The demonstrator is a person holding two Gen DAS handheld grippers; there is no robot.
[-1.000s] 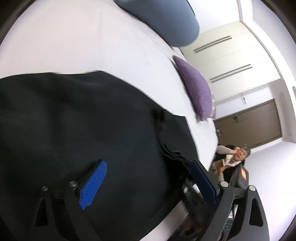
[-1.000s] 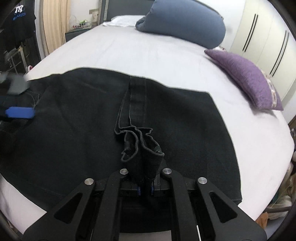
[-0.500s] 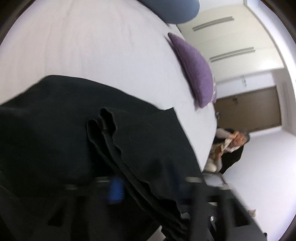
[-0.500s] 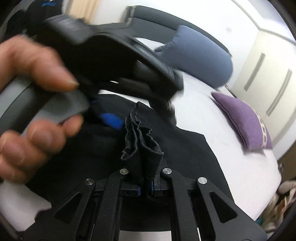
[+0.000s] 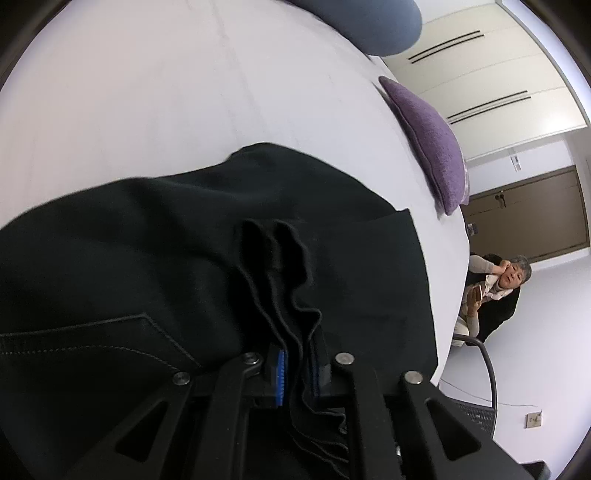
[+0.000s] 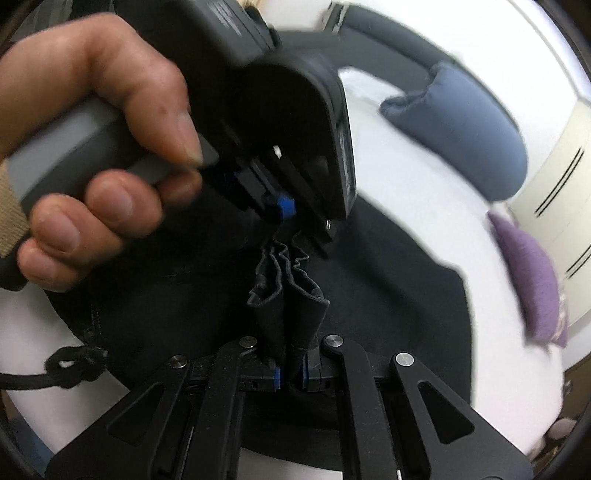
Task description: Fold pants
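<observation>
The pants (image 5: 155, 258) are black, with a stitched pocket seam showing pale thread at the lower left of the left wrist view. They lie spread across the white bed (image 5: 184, 92), reaching to its near edge and close to its right edge, with a bunched, wavy fold of cloth lifted off the rest. The left gripper (image 5: 297, 373) is clamped on that fold, its blue pads (image 5: 280, 373) pressed to either side of the layers. The right gripper (image 6: 290, 376) is clamped on a gathered bundle of the same cloth, which rises pleated from between its blue pads (image 6: 277, 378).

In the right wrist view the left gripper (image 6: 284, 210) sits just beyond the bundle, held by a hand (image 6: 92, 155) around a grey handle. A knotted black cord (image 6: 74, 363) lies at the pants' lower left.

Further out on the bed, a purple cushion (image 5: 432, 144) lies along the right edge and a blue pillow (image 5: 369, 22) near the far end. Behind stand cream wardrobe doors (image 5: 480, 74) and a brown door (image 5: 528, 214). A grey-haired person (image 5: 495, 291) sits past the bed's right edge, holding a phone. No writing can be read; the right wrist view is blurred.
</observation>
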